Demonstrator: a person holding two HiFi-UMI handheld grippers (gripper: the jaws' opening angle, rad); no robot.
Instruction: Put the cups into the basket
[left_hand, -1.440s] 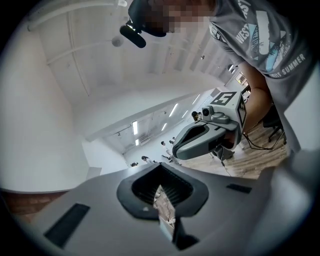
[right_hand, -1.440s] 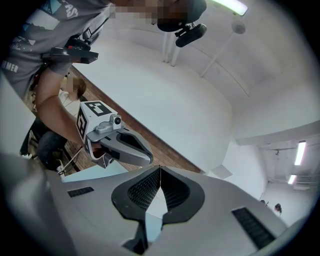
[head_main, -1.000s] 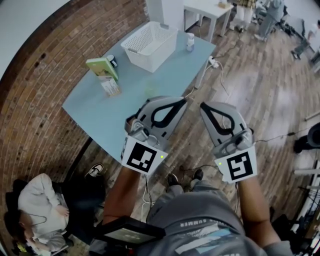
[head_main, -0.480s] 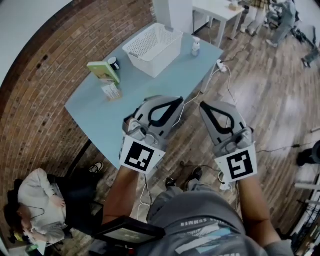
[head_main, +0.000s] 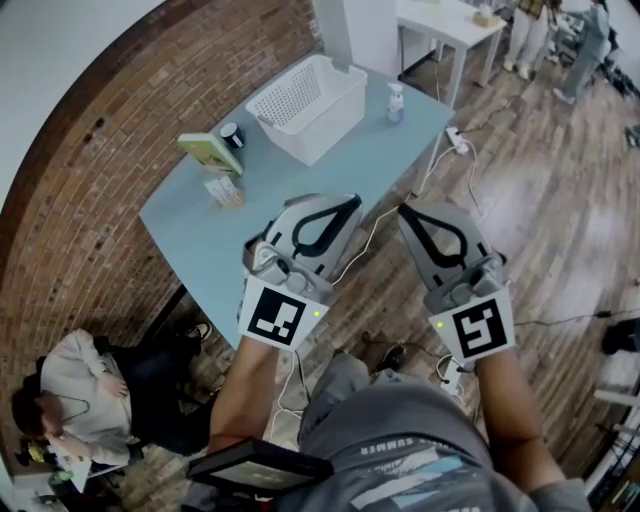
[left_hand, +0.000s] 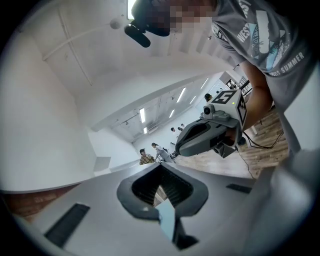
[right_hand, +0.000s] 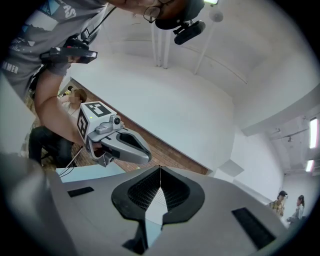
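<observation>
My left claw (head_main: 349, 204) and right claw (head_main: 406, 213), mid-frame, are both pinched together. The white basket (head_main: 306, 95) sits upper middle on the table (head_main: 300, 190).

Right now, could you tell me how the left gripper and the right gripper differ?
In the head view the left gripper overlaps the blue table's near edge, while the right gripper shows over the wooden floor. The left gripper's tip leans rightward and the right gripper's leftward, so they converge. Shared: both have jaws shut on nothing, and both are well short of the white basket.
</observation>
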